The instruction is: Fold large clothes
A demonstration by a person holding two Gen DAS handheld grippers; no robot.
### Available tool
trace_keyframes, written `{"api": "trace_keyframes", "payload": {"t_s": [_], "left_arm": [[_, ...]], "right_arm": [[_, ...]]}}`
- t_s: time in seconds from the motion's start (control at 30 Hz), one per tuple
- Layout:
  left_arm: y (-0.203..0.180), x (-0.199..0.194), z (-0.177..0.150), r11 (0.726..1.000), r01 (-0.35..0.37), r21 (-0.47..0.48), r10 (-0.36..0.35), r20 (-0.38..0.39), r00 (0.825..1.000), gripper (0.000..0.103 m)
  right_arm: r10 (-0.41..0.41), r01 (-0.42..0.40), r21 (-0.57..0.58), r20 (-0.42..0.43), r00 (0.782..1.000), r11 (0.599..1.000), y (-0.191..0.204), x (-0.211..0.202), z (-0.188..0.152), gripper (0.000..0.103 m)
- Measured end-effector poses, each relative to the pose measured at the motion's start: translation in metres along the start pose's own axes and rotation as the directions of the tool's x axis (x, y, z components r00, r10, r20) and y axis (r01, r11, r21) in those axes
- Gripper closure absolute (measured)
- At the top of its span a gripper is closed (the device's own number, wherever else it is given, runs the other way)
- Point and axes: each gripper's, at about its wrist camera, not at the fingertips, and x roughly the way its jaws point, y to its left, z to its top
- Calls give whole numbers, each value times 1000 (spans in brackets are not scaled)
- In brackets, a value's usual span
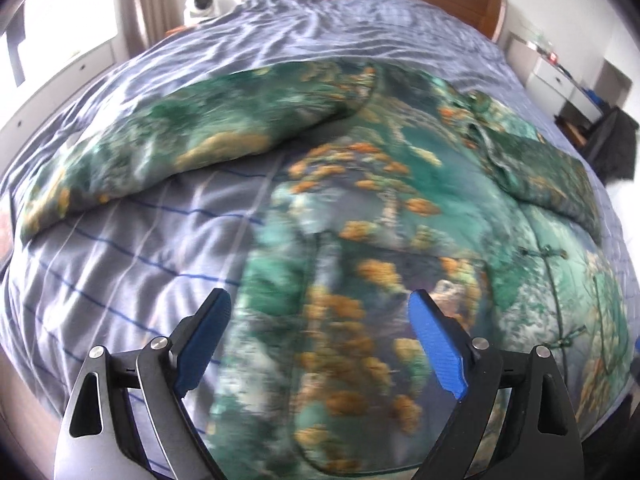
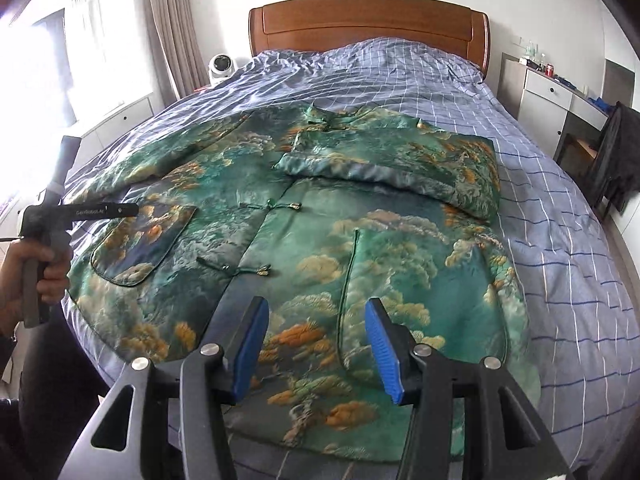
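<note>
A green padded jacket [image 2: 304, 216] with orange and white cloud print lies front up on the bed, collar toward the headboard. Its right sleeve [image 2: 400, 164] is folded across the chest; its left sleeve [image 1: 160, 148] stretches out to the left. My left gripper [image 1: 320, 312] is open and empty, just above the jacket's lower left part by the patch pocket. Its handle [image 2: 44, 236] shows in the right wrist view, in a hand. My right gripper [image 2: 316, 328] is open and empty above the jacket's lower right part near the hem.
The bed has a blue checked cover [image 2: 560, 260] and a wooden headboard [image 2: 368, 24]. A white fan [image 2: 221, 66] stands at the left of the headboard. A white desk [image 2: 560, 96] and a chair with dark clothes [image 2: 616, 152] stand on the right. A window [image 2: 52, 52] is on the left.
</note>
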Motion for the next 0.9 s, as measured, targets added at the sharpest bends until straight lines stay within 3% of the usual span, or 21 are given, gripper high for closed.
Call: {"api": "trace_keyframes", "payload": {"t_s": [0.2, 0.47, 0.57, 0.73, 0.83, 0.9], "left_arm": [[47, 6, 6, 990, -8, -143, 8, -5, 1000, 12], [122, 12, 20, 925, -14, -380, 26, 28, 999, 12], [163, 13, 30, 856, 13, -516, 32, 79, 996, 8], [234, 37, 35, 665, 33, -746, 56, 94, 994, 7], [257, 52, 37, 587, 0, -809, 97, 71, 993, 7], [262, 54, 39, 564, -2, -825, 117, 78, 990, 8]], "right_arm": [[3, -3, -7, 5, 1000, 1000, 7, -5, -3, 50], [7, -7, -32, -3, 1000, 999, 17, -2, -5, 50], [10, -10, -37, -14, 1000, 999, 19, 0, -7, 50], [19, -20, -56, -32, 999, 998, 27, 4, -9, 50], [32, -35, -69, -42, 999, 997, 34, 5, -11, 50], [42, -45, -77, -47, 998, 996, 38, 5, -11, 50]]}}
